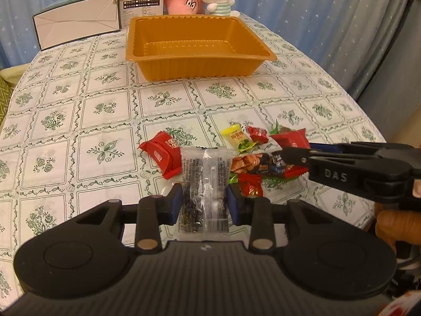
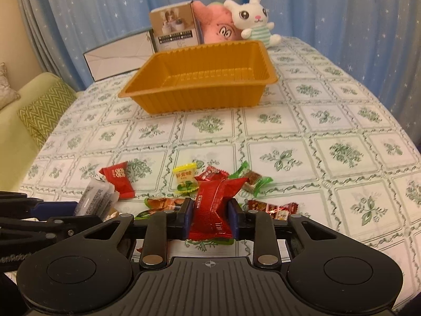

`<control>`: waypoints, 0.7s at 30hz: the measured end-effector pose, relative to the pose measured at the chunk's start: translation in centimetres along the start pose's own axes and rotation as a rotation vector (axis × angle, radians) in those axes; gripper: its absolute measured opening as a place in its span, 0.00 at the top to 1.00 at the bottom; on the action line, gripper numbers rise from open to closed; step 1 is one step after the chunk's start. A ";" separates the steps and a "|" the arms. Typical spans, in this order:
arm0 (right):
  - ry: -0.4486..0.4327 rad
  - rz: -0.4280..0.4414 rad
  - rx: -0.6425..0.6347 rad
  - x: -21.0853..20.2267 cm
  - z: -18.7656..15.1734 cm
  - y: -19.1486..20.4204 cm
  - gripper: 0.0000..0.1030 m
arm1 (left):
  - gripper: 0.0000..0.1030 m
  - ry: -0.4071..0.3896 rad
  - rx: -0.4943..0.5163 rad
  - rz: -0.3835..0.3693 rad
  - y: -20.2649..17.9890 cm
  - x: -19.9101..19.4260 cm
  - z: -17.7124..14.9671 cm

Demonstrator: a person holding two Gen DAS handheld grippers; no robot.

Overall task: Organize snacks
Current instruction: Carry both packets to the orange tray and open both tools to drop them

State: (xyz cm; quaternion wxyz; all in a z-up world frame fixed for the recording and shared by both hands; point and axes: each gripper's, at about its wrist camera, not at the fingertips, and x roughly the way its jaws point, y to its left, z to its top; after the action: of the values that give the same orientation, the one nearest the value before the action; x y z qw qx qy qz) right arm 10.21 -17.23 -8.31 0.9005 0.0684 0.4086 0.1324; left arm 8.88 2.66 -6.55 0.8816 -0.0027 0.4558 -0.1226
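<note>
- We hold two snacks: a clear packet [image 1: 204,197] clamped upright in our left gripper [image 1: 204,202], and a red packet [image 2: 211,210] pinched in our right gripper [image 2: 210,214].
- The empty orange tray [image 2: 200,97] lies straight ahead across the bench [image 2: 315,137], well apart; its long axis runs crosswise.
- Roughly seven loose snacks lie by the grippers; two plush toys and two boxes stand behind the tray.

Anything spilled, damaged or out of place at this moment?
Nothing spilled or damaged. The orange tray holds nothing, while the wrapped snacks lie in a loose heap near the grippers. The left gripper grips a clear packet; the right gripper pinches a red packet, crumpling it slightly.
</note>
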 end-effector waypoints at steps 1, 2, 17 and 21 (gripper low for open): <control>-0.007 0.000 0.001 -0.3 0.1 -0.1 0.72 | 0.68 -0.003 -0.005 -0.001 -0.1 0.0 0.2; -0.016 0.002 0.004 -0.6 0.2 -0.1 0.72 | 0.68 -0.008 -0.008 -0.001 -0.1 0.0 0.4; -0.111 0.036 -0.015 -0.5 6.7 -1.9 0.72 | 0.68 -0.108 -0.047 0.005 -0.1 1.1 8.1; -0.138 0.040 -0.031 0.8 9.8 -2.3 0.72 | 0.68 -0.138 -0.053 0.015 0.5 2.2 11.0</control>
State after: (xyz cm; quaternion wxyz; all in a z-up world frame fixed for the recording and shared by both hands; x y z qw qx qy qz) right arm 18.55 -19.38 -3.05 0.9246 0.0717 0.3419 0.1518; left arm 19.05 1.48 -1.93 0.9114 -0.0312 0.3971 -0.1034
